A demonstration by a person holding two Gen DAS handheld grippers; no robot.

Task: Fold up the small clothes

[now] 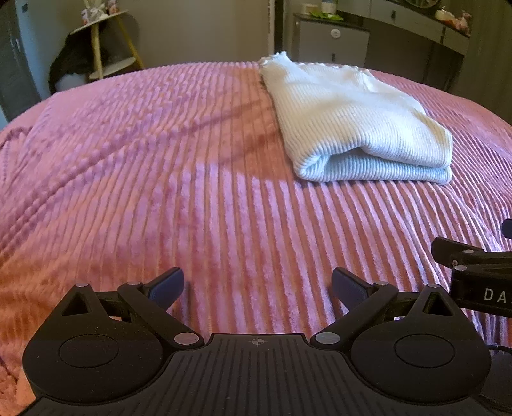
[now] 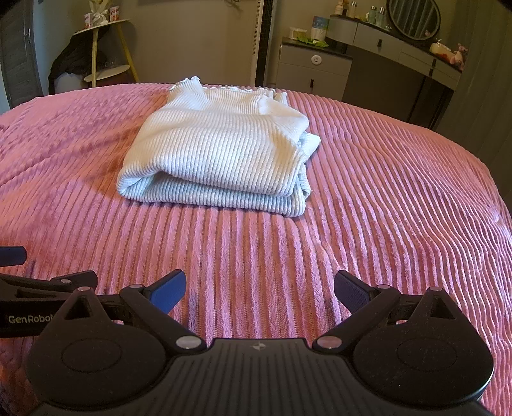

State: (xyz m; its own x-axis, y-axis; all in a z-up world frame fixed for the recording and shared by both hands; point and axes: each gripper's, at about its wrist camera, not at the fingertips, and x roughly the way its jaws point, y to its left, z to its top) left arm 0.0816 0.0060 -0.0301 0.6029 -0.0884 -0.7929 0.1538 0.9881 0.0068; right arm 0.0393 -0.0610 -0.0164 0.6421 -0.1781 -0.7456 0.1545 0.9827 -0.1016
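- We see a white ribbed garment [image 2: 220, 150] folded into a thick, layered bundle, lying on the pink ribbed blanket [image 2: 368, 224] that covers the bed.
- Its rounded fold faces us; its frilled edges lie at the far side, near the far edge of the bed.
- In the left wrist view the garment [image 1: 352, 121] sits ahead and to the right; in the right wrist view it sits ahead and a little to the left.
- Our left hand-held gripper [image 1: 257, 286] hovers low over bare blanket [image 1: 160, 192], its two blue-padded fingers [image 1: 168, 284] spread wide with nothing between them.
- Our right hand-held gripper [image 2: 260, 289] is likewise spread wide and empty, its fingers [image 2: 169, 291] over the blanket and well short of the garment.
- The two hand-held grippers are side by side: part of the right one [image 1: 473, 272] shows at the right edge of the left wrist view, and part of the left one [image 2: 48, 288] at the left edge of the right wrist view.
- Neither hand-held gripper touches the garment.
- Beyond the bed we see a small round shelf stand with yellow legs [image 2: 108, 48] on the left, with something dark draped beside it.
- On the right there is a grey cabinet [image 2: 313, 70], and a dressing table with an oval mirror [image 2: 412, 19] further right.
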